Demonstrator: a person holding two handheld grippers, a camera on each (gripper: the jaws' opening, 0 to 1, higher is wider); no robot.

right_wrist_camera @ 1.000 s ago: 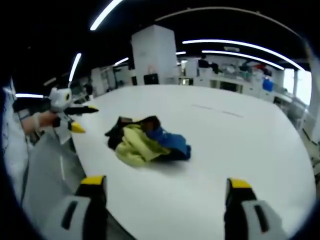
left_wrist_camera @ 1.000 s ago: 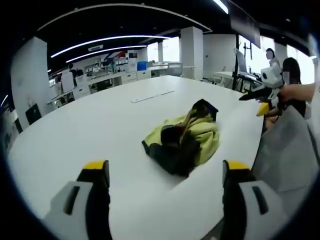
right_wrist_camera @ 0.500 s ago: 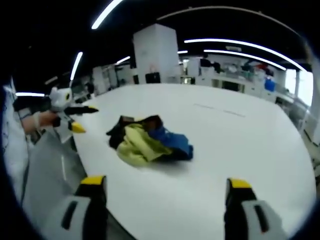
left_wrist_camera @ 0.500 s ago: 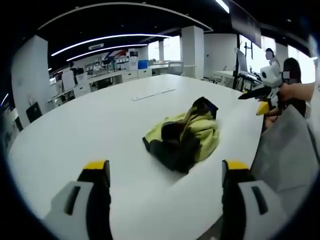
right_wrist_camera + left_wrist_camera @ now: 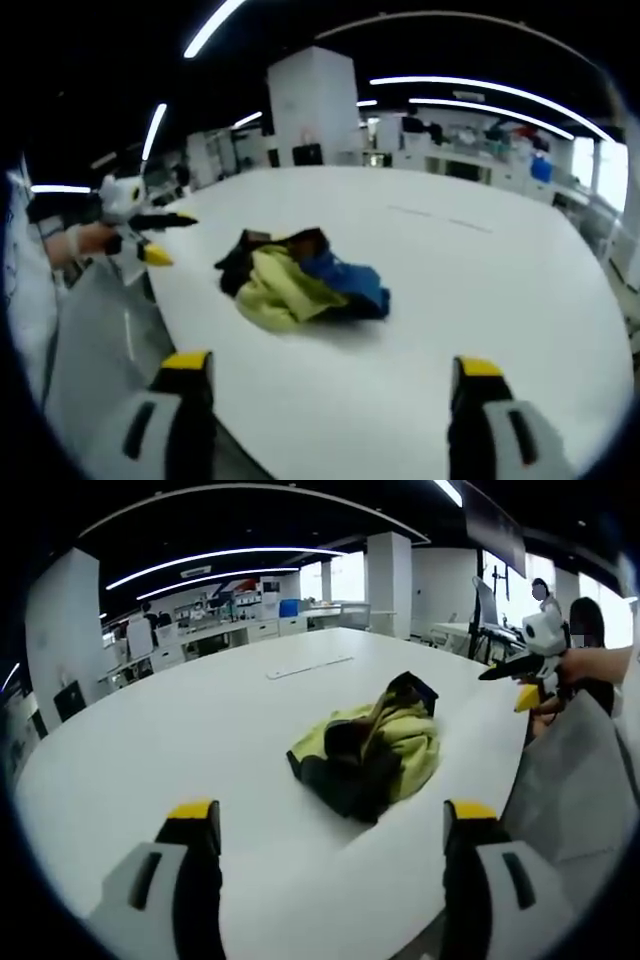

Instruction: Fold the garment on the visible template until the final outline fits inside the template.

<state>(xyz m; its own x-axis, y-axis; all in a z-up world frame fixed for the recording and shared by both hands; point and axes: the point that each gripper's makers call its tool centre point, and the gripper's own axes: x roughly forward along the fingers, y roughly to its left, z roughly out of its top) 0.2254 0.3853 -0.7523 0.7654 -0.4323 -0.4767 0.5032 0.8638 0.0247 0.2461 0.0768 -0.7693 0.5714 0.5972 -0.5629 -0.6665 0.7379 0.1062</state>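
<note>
We hold both hand-held grippers wide open and empty: left (image 5: 330,825), right (image 5: 330,380). The garment (image 5: 365,755) lies crumpled on the tabletop (image 5: 180,740) ahead, between them; we judge folding not yet begun.

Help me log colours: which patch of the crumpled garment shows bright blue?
The blue patch on the garment, on the side nearer the right gripper. The rest of the bundle is yellow-green and black.
</note>
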